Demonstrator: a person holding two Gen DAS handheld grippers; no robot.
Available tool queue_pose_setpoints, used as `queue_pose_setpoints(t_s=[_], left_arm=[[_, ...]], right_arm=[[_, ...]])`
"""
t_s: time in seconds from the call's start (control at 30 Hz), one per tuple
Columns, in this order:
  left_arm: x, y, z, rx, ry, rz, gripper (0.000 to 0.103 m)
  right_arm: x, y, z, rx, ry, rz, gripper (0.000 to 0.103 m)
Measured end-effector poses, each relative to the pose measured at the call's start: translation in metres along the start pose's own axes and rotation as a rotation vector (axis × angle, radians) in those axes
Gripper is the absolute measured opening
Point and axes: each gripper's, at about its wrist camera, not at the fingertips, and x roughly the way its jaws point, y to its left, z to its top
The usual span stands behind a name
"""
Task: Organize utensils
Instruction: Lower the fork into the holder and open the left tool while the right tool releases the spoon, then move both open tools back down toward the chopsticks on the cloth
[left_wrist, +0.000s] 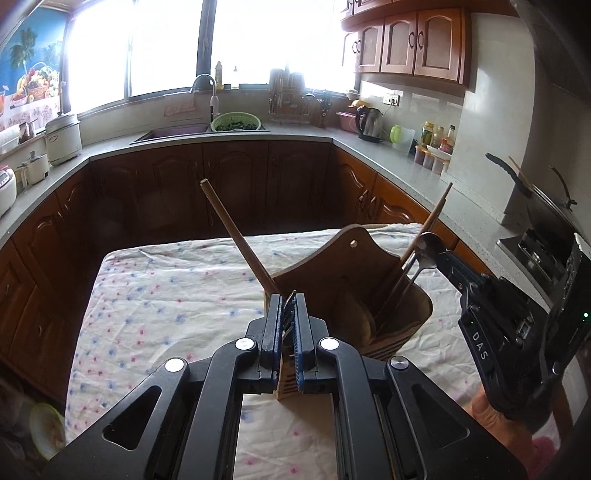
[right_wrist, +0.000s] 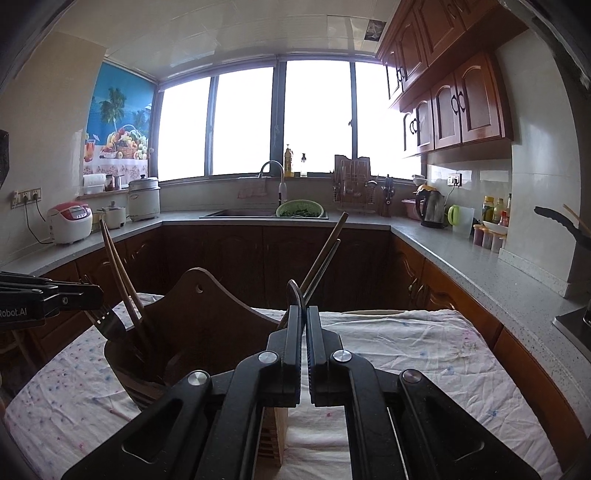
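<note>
both fingers pinch utensils over wooden holder with chopsticks.

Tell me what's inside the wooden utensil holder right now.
Inside the wooden holder: chopsticks leaning left, more chopsticks on the right, and a spoon and fork being lowered in. Its walls hide the bottom.

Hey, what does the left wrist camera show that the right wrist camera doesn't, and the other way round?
Only the left wrist view: the person's hand beneath the right gripper, the round bowl of the metal spoon it grips, and a lidded dark wok. Only the right wrist view: the white tiled ceiling and the tines of the metal fork in the left gripper. Both: the brown wooden utensil holder, wooden chopsticks, flowered tablecloth and green colander.
</note>
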Motion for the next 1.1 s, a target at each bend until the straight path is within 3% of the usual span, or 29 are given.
queue_pose_setpoints(t_s=[0.57, 0.7, 0.8, 0.87, 0.93, 1.0, 1.07, 1.1], left_arm=[[0.005, -0.004, -0.006, -0.013, 0.038, 0.027, 0.011], [-0.003, -0.002, -0.008, -0.024, 0.021, 0.038, 0.047], [-0.013, -0.001, -0.011, -0.032, 0.010, 0.034, 0.051], [-0.020, 0.001, -0.014, -0.040, 0.004, 0.038, 0.062], [-0.031, 0.006, -0.019, -0.057, -0.009, 0.050, 0.081], [-0.043, 0.012, -0.026, -0.088, -0.018, 0.064, 0.093], [-0.057, 0.019, -0.034, -0.125, -0.032, 0.062, 0.095], [-0.063, 0.022, -0.038, -0.141, -0.035, 0.056, 0.095]], right_arm=[[0.000, -0.005, 0.000, 0.030, 0.048, 0.020, 0.004], [-0.003, -0.011, 0.003, 0.056, 0.056, 0.023, 0.011], [-0.006, -0.019, 0.003, 0.097, 0.059, 0.035, 0.026], [-0.010, -0.024, 0.005, 0.125, 0.060, 0.047, 0.038], [-0.017, -0.028, 0.007, 0.150, 0.061, 0.059, 0.045], [-0.025, -0.034, 0.009, 0.180, 0.059, 0.079, 0.060], [-0.037, -0.040, 0.010, 0.213, 0.053, 0.095, 0.073], [-0.043, -0.042, 0.010, 0.227, 0.048, 0.105, 0.074]])
